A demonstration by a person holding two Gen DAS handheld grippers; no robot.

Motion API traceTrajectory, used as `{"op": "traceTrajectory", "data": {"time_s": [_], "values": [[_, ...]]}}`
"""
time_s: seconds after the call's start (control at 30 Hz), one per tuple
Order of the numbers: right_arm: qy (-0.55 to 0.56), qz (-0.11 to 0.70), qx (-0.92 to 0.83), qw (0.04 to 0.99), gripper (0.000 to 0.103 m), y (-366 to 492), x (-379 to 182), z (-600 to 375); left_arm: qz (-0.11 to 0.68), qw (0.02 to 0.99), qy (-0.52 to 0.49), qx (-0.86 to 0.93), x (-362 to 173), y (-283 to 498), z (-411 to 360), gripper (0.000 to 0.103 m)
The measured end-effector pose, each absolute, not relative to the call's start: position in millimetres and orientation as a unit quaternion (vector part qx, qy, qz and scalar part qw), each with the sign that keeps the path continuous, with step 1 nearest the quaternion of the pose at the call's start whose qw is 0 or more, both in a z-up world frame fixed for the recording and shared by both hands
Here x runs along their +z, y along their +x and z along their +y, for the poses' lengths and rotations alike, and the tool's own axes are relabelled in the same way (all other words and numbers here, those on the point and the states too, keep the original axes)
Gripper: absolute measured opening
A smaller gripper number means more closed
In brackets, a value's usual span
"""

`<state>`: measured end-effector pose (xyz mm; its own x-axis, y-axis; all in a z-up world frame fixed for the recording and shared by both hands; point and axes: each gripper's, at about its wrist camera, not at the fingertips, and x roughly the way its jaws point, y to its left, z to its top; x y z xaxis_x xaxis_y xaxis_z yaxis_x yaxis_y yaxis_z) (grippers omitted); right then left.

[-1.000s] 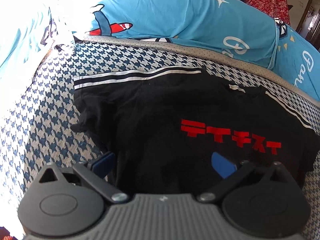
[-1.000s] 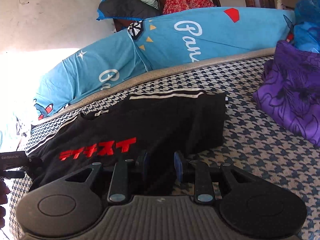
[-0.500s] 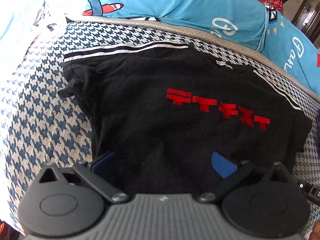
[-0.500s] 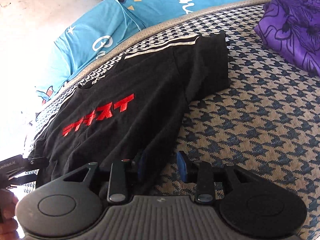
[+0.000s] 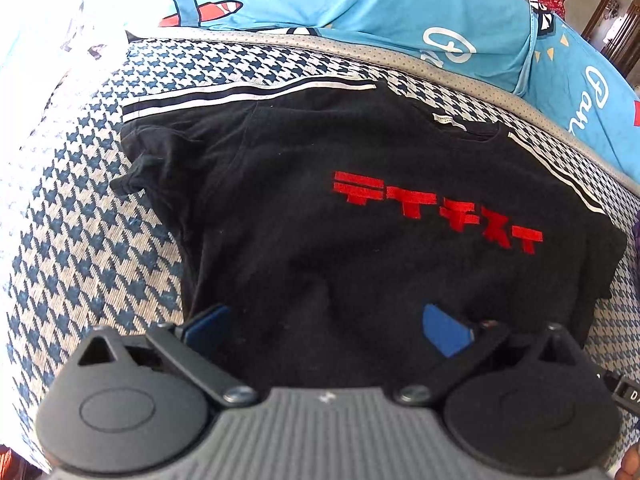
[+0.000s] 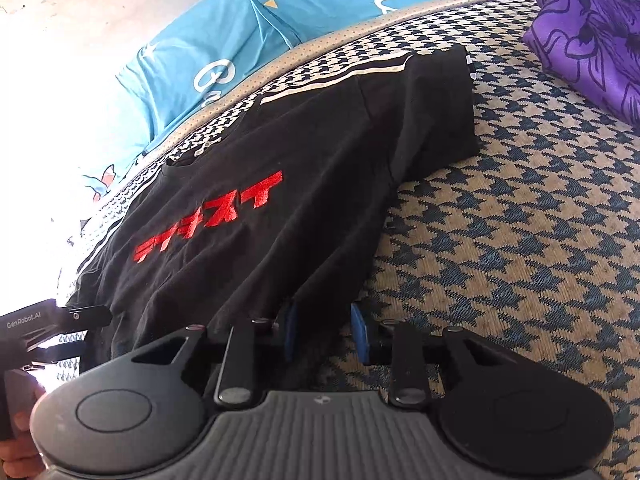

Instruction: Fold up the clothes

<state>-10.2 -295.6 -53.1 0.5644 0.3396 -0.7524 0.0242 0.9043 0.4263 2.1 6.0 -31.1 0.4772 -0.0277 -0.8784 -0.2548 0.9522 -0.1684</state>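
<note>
A black T-shirt point(image 5: 320, 216) with red characters on the chest lies spread flat on the houndstooth bed cover, striped sleeves out to both sides. My left gripper point(image 5: 324, 322) hovers open and wide over the shirt's bottom hem near its left corner, with no cloth pinched. In the right wrist view the same T-shirt point(image 6: 280, 184) runs away to the upper left. My right gripper point(image 6: 324, 334) is low at the hem's right corner. Its jaws are closing with black cloth between the blue pads, and a gap still shows. The left gripper point(image 6: 68, 328) shows at the far left edge.
Blue printed pillows point(image 5: 400, 4) line the bed's far edge. A purple patterned cloth point(image 6: 592, 32) lies heaped at the right of the bed. Bare houndstooth cover point(image 6: 520, 220) stretches to the right of the shirt. A hand point(image 6: 16, 432) holds the left gripper's handle.
The right gripper has sunk and tipped down onto the shirt's right hem corner, and its jaws now stand narrower around the cloth. The left gripper has stayed open over the hem.
</note>
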Motion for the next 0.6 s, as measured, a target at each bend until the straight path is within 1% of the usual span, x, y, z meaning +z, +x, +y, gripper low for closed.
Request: {"op": "traceTrajectory", "data": {"time_s": [0.07,0.1,0.2,0.33,0.4,0.53,0.6], "values": [[0.213,0.462,0.096,0.855,0.008,-9.9,-56.4,-296.0,0.51,0.847,-0.136,0.069,-33.5,3.4,5.8,0.103],[0.22,0.465,0.097,0.852,0.005,-9.9,-58.2,-295.8,0.512,0.846,-0.134,0.071,-35.3,4.1,5.8,0.103],[0.203,0.452,0.084,0.864,0.004,-13.0,-55.2,-290.7,0.518,0.841,-0.131,0.079,-40.4,6.0,7.4,0.103],[0.168,0.414,0.052,0.893,0.004,-24.7,-33.7,-294.6,0.524,0.838,-0.126,0.091,-45.8,6.0,12.1,0.103],[0.155,0.407,0.023,0.9,0.004,-28.4,-27.3,-303.6,0.526,0.837,-0.11,0.104,-47.8,6.4,12.7,0.103],[0.13,0.42,-0.033,0.898,0.003,-29.3,-29.8,-325.4,0.531,0.833,-0.087,0.131,-51.4,6.9,16.8,0.103],[0.135,0.434,-0.035,0.89,0.003,-29.6,-34.9,-334.5,0.534,0.829,-0.086,0.144,-52.9,6.1,22.5,0.103]]}}
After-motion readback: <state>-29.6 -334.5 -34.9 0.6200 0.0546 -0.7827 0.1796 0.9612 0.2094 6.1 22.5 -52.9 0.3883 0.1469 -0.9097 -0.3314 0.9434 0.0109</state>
